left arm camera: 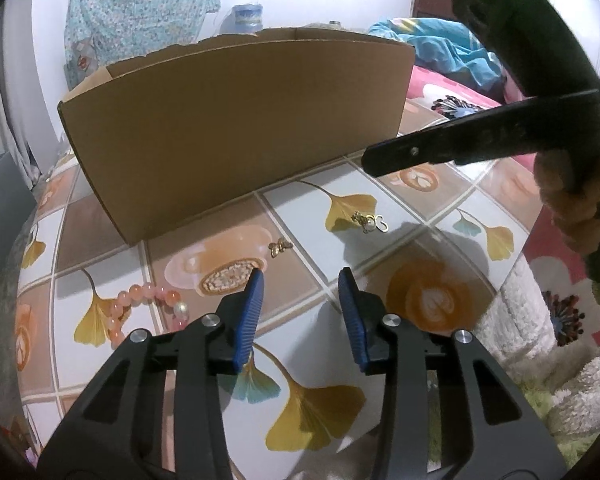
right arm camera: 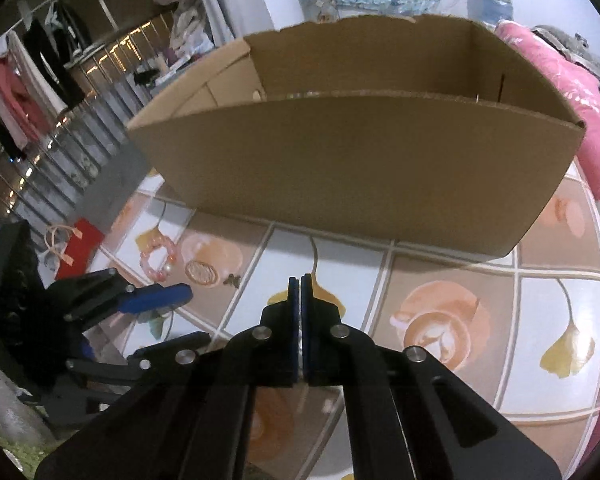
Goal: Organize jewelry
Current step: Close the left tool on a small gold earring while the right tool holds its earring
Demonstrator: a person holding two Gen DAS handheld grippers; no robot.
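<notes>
Three pieces of jewelry lie on the tabletop in front of an open cardboard box [left arm camera: 236,120]. Nearest the box in the left wrist view is a small gold earring cluster with a pearl [left arm camera: 370,222], resting on a printed ginkgo leaf. A smaller gold charm [left arm camera: 280,247] lies near it, to its left. A pink bead bracelet [left arm camera: 148,308] with one white pearl bead lies further left, partly hidden behind the left gripper's arm.

Surface: a tablecloth [left arm camera: 300,216] printed with square tiles showing ginkgo leaves and latte cups. The box stands on it, top open; what lies inside cannot be told.

Room: a pink floral blanket [left arm camera: 452,96] and a blue cloth lie to the right; a patterned teal garment hangs on the white wall behind the box. The right wrist view shows a clothes rack and a red bag [right arm camera: 80,248] at left.

Left gripper [left arm camera: 302,278]: fingers apart, blue pads facing each other, nothing between them. The charm lies just ahead of the left fingertip; the earring cluster lies ahead and right, apart from both pads.

Right gripper [right arm camera: 300,280]: fingers closed together. Whether anything is pinched between them cannot be told. A hand [left arm camera: 572,200] holds its handle.
</notes>
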